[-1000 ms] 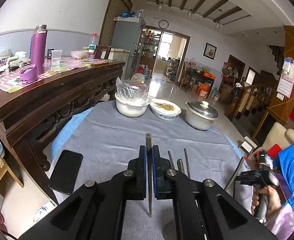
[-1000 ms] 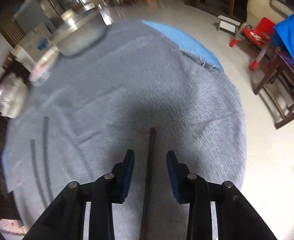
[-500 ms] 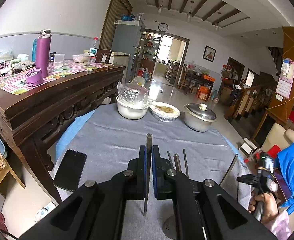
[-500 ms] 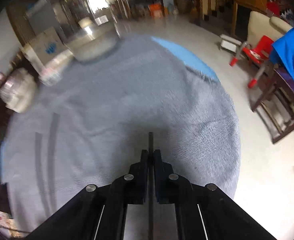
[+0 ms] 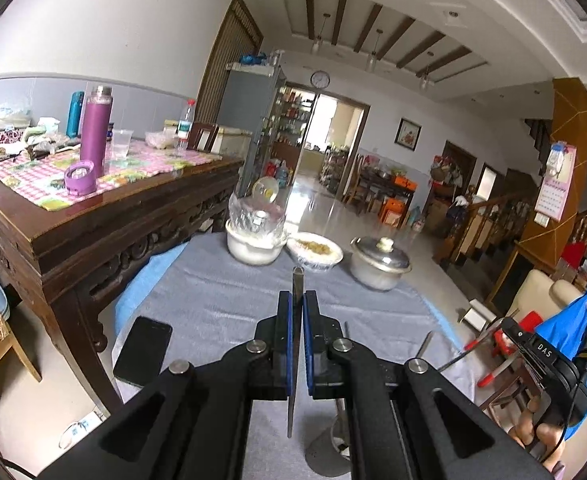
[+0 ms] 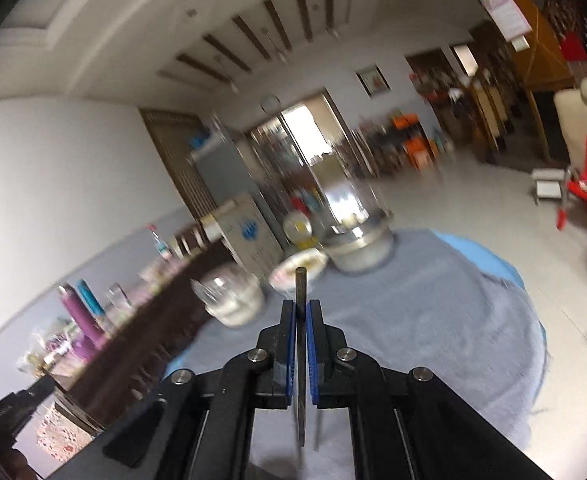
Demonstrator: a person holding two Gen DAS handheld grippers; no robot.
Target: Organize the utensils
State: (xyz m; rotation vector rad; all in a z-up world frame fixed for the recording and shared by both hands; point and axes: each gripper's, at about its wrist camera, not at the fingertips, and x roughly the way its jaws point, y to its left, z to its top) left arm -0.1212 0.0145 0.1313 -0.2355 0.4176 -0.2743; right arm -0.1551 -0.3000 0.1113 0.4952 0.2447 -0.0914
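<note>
My left gripper (image 5: 296, 300) is shut on a flat metal utensil handle (image 5: 297, 280) and holds it above the grey tablecloth (image 5: 213, 304). My right gripper (image 6: 300, 308) is shut on a dark chopstick (image 6: 300, 280) and holds it lifted over the cloth. In the left wrist view the right gripper's body (image 5: 541, 364) shows at the right edge with the chopstick (image 5: 459, 358) sticking out. Another thin utensil (image 5: 423, 346) lies on the cloth right of my left gripper. A metal disc-shaped base (image 5: 329, 446) sits under the left gripper.
A covered white bowl (image 5: 255, 236), a dish of food (image 5: 315, 250) and a lidded steel pot (image 5: 379, 266) stand at the table's far side. A black phone (image 5: 143, 350) lies at the left edge. A dark wooden sideboard (image 5: 105, 216) stands left.
My right gripper closed on the chopstick and lifted it off the cloth, tilting up toward the room. My left gripper rose with its utensil still held.
</note>
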